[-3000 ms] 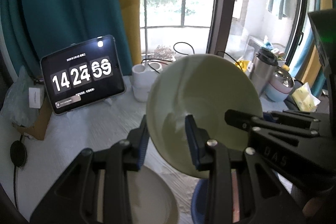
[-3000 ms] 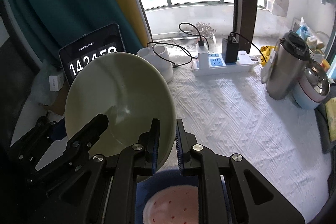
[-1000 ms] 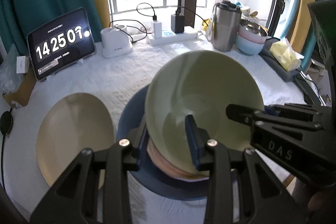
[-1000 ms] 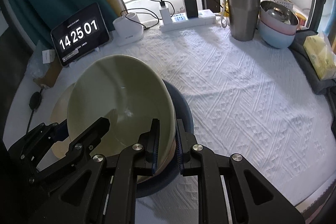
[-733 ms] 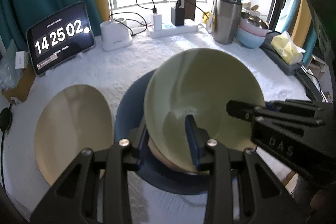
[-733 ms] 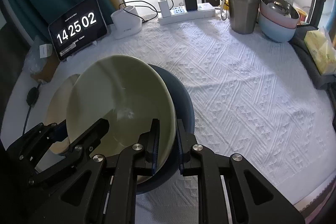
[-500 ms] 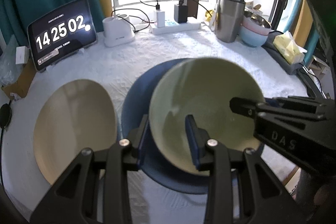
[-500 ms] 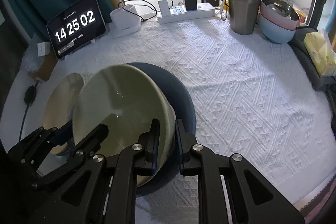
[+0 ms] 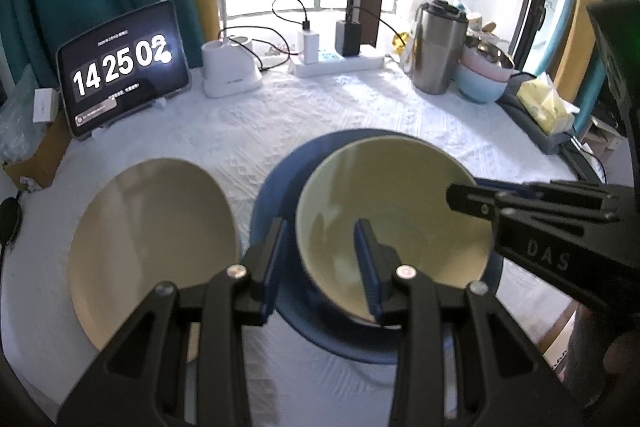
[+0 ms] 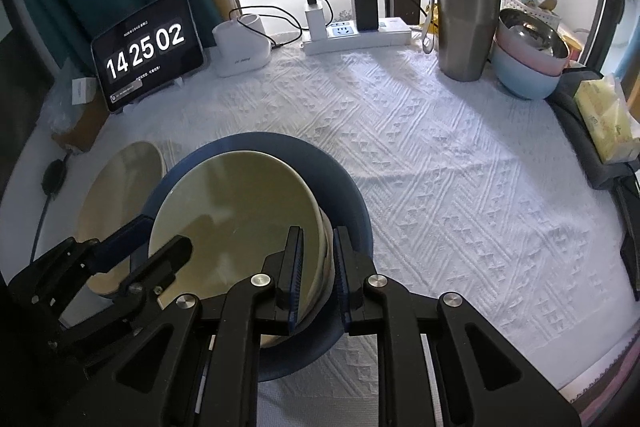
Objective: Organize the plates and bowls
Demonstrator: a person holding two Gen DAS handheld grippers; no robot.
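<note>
A pale green bowl (image 9: 394,211) sits level, nested on another bowl, on the dark blue plate (image 9: 280,187). It also shows in the right wrist view (image 10: 236,211), above the blue plate (image 10: 344,195). My left gripper (image 9: 320,259) straddles the bowl's near-left rim with its fingers apart. My right gripper (image 10: 316,267) straddles the right rim, its pads (image 10: 294,259) slightly apart around it. A beige plate (image 9: 152,239) lies left of the blue plate, also in the right wrist view (image 10: 120,187).
On the white tablecloth at the back stand a tablet clock (image 10: 148,53), a white holder (image 10: 242,45), a power strip (image 10: 356,35), a steel tumbler (image 10: 466,23) and stacked pink and blue bowls (image 10: 528,67). A tissue pack (image 10: 608,115) lies at the right edge.
The green bowl came down from held tilted in the air onto the stack on the blue plate and now sits level. Both grippers' jaws have opened around its rim.
</note>
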